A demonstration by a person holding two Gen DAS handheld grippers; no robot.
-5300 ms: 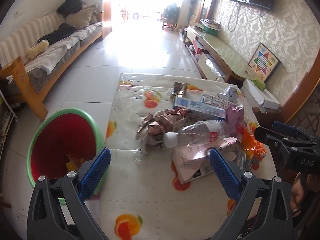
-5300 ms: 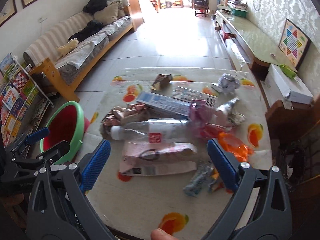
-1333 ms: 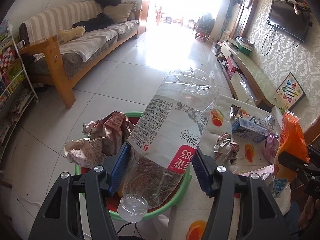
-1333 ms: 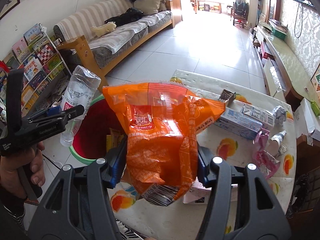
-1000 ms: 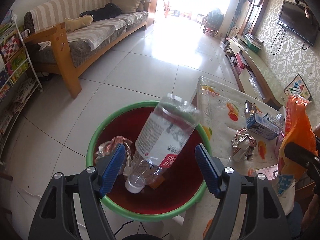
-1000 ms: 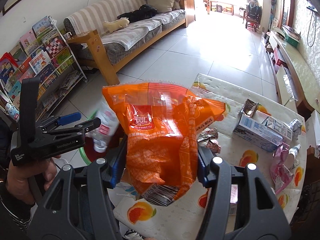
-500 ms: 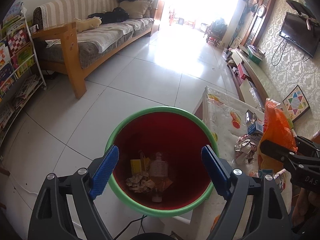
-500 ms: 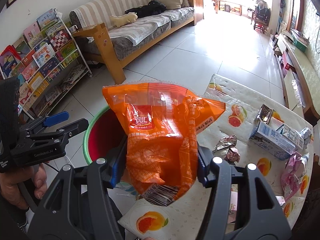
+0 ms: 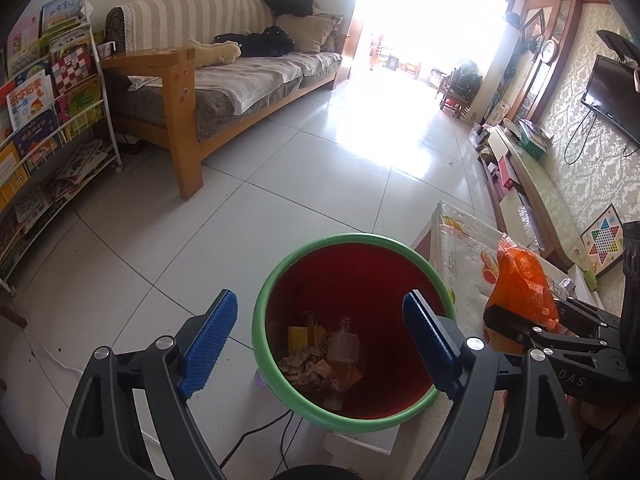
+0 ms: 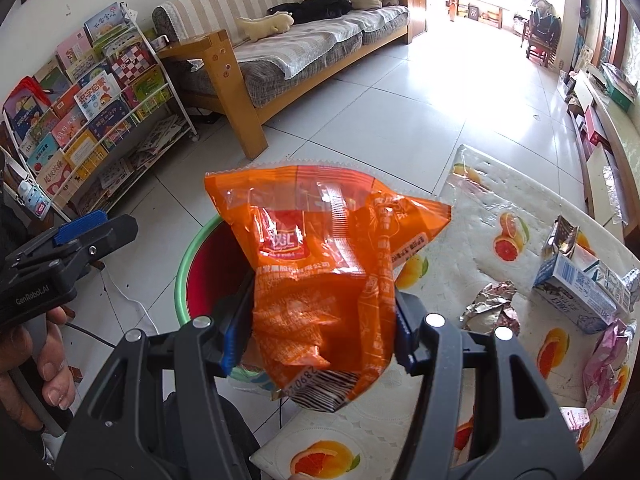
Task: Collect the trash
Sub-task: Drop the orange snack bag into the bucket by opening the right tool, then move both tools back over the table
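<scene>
A red bin with a green rim [image 9: 280, 280] stands on the floor beside the table; a plastic bottle [image 9: 346, 344] and crumpled wrappers lie at its bottom. My left gripper [image 9: 320, 344] hangs open above the bin's left side with nothing between its blue pads. In the right wrist view my right gripper [image 10: 320, 332] is shut on a puffy orange snack bag [image 10: 320, 248], held over the bin's rim [image 10: 188, 256] at the table's corner. The orange bag [image 9: 520, 284] also shows at the right of the left wrist view.
On the fruit-print tablecloth [image 10: 472, 216] lie a crumpled foil wrapper [image 10: 492, 304], a blue-and-white carton [image 10: 576, 292] and a pink wrapper [image 10: 604, 356]. A wooden sofa [image 9: 224, 92] and a rack of books [image 9: 44, 120] stand on the left. A cable [image 9: 256, 432] runs on the floor by the bin.
The bottle dropped from my left gripper into the bin and the jaws widened. My right gripper has carried the orange bag leftward, from over the table to the bin's edge.
</scene>
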